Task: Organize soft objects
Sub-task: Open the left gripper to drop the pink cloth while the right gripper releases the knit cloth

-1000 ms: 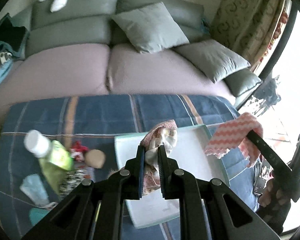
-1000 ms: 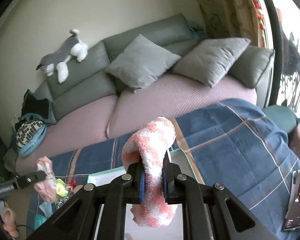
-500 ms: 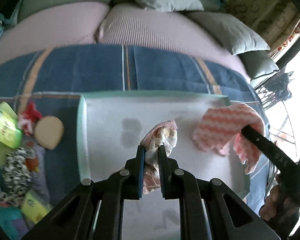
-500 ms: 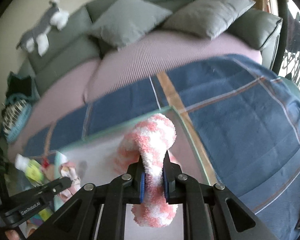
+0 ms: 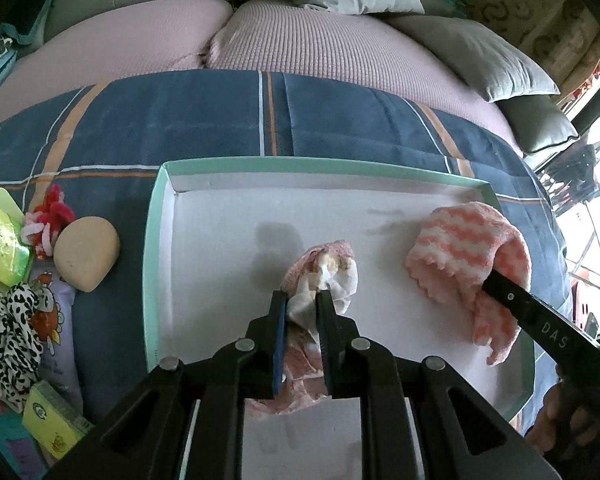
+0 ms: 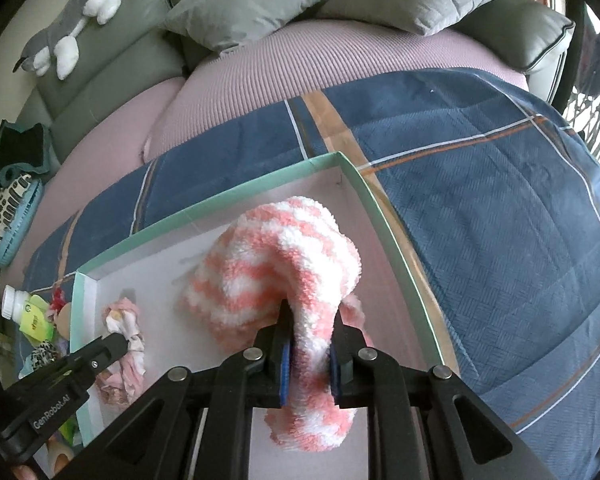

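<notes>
A white tray with a mint-green rim [image 5: 154, 248] [image 6: 352, 176] lies on a blue plaid blanket. My left gripper [image 5: 303, 304] is shut on a pink-and-white crumpled cloth [image 5: 332, 268], held low over the tray's middle; the cloth also shows in the right wrist view [image 6: 125, 320]. My right gripper [image 6: 309, 344] is shut on a fluffy pink-and-white striped sock [image 6: 284, 264], its end resting on the tray's right part. The sock also shows in the left wrist view [image 5: 464, 256].
Left of the tray lie a beige round pad [image 5: 86, 252], a red-and-white knotted toy [image 5: 48, 220], green packets [image 5: 0, 240], a black-and-white spotted cloth [image 5: 12, 328] and a white-capped bottle [image 6: 14, 300]. Behind stands a sofa with grey cushions [image 6: 252, 4] and a plush dog [image 6: 64, 36].
Both grippers have dropped from above the blanket down over the tray, carrying their cloths. The striped sock now touches the tray floor; the crumpled cloth sits lower over the middle.
</notes>
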A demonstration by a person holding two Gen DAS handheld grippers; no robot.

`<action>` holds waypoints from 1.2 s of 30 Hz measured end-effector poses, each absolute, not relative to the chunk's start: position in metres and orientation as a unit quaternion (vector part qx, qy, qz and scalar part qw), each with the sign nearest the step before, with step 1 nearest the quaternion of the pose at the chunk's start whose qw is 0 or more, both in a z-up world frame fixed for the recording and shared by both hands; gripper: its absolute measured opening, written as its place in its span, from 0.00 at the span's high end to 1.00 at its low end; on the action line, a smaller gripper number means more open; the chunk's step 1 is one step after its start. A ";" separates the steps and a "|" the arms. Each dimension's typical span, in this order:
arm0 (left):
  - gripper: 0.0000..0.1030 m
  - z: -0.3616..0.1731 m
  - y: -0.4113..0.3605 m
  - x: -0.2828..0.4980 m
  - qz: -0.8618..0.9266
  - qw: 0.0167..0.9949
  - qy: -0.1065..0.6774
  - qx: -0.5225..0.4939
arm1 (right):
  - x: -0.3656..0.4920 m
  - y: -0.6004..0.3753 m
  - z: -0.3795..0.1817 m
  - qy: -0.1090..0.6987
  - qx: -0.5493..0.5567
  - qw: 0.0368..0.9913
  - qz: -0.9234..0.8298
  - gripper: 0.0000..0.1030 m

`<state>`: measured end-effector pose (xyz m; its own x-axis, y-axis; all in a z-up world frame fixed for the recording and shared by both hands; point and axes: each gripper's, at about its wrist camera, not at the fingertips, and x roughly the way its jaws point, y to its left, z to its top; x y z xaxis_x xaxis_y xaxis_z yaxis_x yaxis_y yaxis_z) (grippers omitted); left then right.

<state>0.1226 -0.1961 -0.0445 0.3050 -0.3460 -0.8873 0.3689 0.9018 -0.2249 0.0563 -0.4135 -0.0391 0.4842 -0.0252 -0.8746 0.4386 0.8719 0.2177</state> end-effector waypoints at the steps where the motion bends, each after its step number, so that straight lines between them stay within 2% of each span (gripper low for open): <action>1: 0.84 -0.044 -0.197 0.122 -0.220 0.809 0.545 0.013 | 0.057 -0.413 -0.039 0.489 0.209 0.835 -0.140 0.84; 5: 0.77 -0.040 -0.199 0.122 -0.220 0.811 0.542 0.022 | 0.057 -0.410 -0.033 0.492 0.197 0.835 -0.147 0.84; 7: 0.70 -0.038 -0.200 0.120 -0.221 0.813 0.538 0.027 | 0.061 -0.407 -0.028 0.490 0.188 0.838 -0.151 0.83; 9: 0.52 -0.036 -0.201 0.119 -0.222 0.814 0.536 0.027 | 0.061 -0.404 -0.023 0.488 0.182 0.840 -0.153 0.82; 13: 0.46 -0.026 -0.200 0.118 -0.222 0.823 0.523 0.030 | 0.060 -0.401 -0.012 0.481 0.171 0.845 -0.159 0.80; 15: 0.37 -0.022 -0.199 0.117 -0.222 0.826 0.517 0.029 | 0.058 -0.401 -0.008 0.478 0.167 0.847 -0.164 0.79; 20: 0.34 -0.010 -0.195 0.117 -0.223 0.835 0.503 0.027 | 0.052 -0.401 0.002 0.470 0.163 0.850 -0.170 0.70; 25: 0.27 -0.011 -0.193 0.121 -0.217 0.835 0.505 0.026 | 0.055 -0.399 0.001 0.473 0.161 0.849 -0.172 0.68; 27: 0.23 -0.012 -0.191 0.122 -0.214 0.838 0.501 0.026 | 0.056 -0.399 0.000 0.474 0.156 0.848 -0.176 0.55; 29: 0.17 -0.011 -0.190 0.121 -0.211 0.845 0.490 0.029 | 0.055 -0.400 0.001 0.472 0.153 0.849 -0.182 0.35; 30: 0.12 -0.011 -0.190 0.121 -0.207 0.848 0.486 0.032 | 0.054 -0.401 0.002 0.469 0.154 0.850 -0.185 0.32; 34: 0.09 -0.014 -0.186 0.124 -0.200 0.853 0.481 0.030 | 0.051 -0.406 0.004 0.461 0.165 0.851 -0.188 0.19; 36: 0.04 -0.015 -0.184 0.126 -0.195 0.855 0.479 0.028 | 0.051 -0.408 0.004 0.459 0.164 0.851 -0.193 0.13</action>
<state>0.1255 -0.1839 -0.0153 0.4641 -0.3073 -0.8308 0.3604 0.9223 -0.1398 0.0508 -0.4075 0.0037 0.5035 -0.1780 -0.8455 0.4786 0.8721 0.1014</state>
